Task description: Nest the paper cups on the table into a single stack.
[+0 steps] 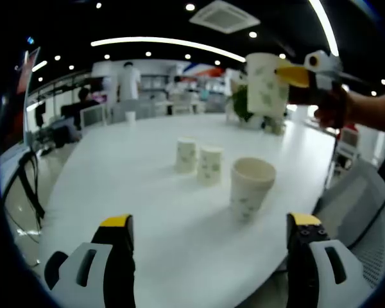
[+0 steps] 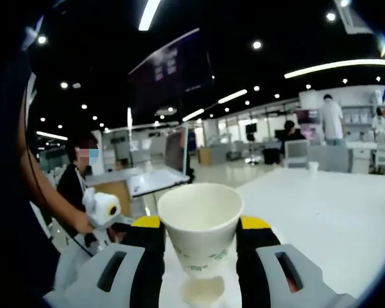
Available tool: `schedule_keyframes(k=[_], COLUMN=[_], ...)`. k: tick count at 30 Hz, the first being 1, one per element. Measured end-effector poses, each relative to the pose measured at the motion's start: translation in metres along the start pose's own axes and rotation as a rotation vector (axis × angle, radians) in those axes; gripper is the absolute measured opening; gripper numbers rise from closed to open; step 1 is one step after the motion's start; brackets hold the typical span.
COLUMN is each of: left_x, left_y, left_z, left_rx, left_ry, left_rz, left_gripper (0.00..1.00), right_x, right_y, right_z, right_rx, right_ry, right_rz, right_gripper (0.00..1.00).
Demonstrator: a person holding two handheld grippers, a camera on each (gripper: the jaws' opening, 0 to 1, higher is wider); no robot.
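Held cup clamped in the right hand-held gripper, carried high; target cup waits below on the table.

We find the held cup upright, mouth up, pinched between the right jaws. In the left gripper view it hangs at about 1 o'clock, well above the white table. The left hand-held gripper stands wide open and empty, jaws framing the open cup, which sits upright near 12 o'clock from them. Two inverted cups stand just beyond it, side by side. We judge the open cup lies down and forward of the held one; both axes are vertical, so a straight descent should nest them.
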State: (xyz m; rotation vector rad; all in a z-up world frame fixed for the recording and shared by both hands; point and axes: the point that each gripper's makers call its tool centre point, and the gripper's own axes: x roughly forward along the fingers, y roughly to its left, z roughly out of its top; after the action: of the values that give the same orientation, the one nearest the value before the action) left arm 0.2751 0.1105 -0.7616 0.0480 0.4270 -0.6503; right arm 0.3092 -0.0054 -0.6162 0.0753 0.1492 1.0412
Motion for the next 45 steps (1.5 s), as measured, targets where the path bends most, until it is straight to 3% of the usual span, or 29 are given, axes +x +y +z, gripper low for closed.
schedule_keyframes(k=[15,28,45], left_x=[0.0,0.0,0.0], left_y=[0.001,0.001,0.001], left_z=[0.001,0.001,0.001], left_rx=[-0.001,-0.004,-0.002], left_ry=[-0.003,-0.007,-0.005], left_rz=[0.009,0.005,0.002], left_gripper=[0.98,0.99,1.0], right_x=[-0.001,0.005,0.014], right_y=[0.007,0.006,-0.003], right_z=[0.001,-0.016,-0.052], right_rx=[0.006,-0.021,-0.031], right_ry=[-0.01,-0.008,0.041], right_rz=[0.003,-0.01,-0.029], right_gripper=[0.4,0.4,0.4])
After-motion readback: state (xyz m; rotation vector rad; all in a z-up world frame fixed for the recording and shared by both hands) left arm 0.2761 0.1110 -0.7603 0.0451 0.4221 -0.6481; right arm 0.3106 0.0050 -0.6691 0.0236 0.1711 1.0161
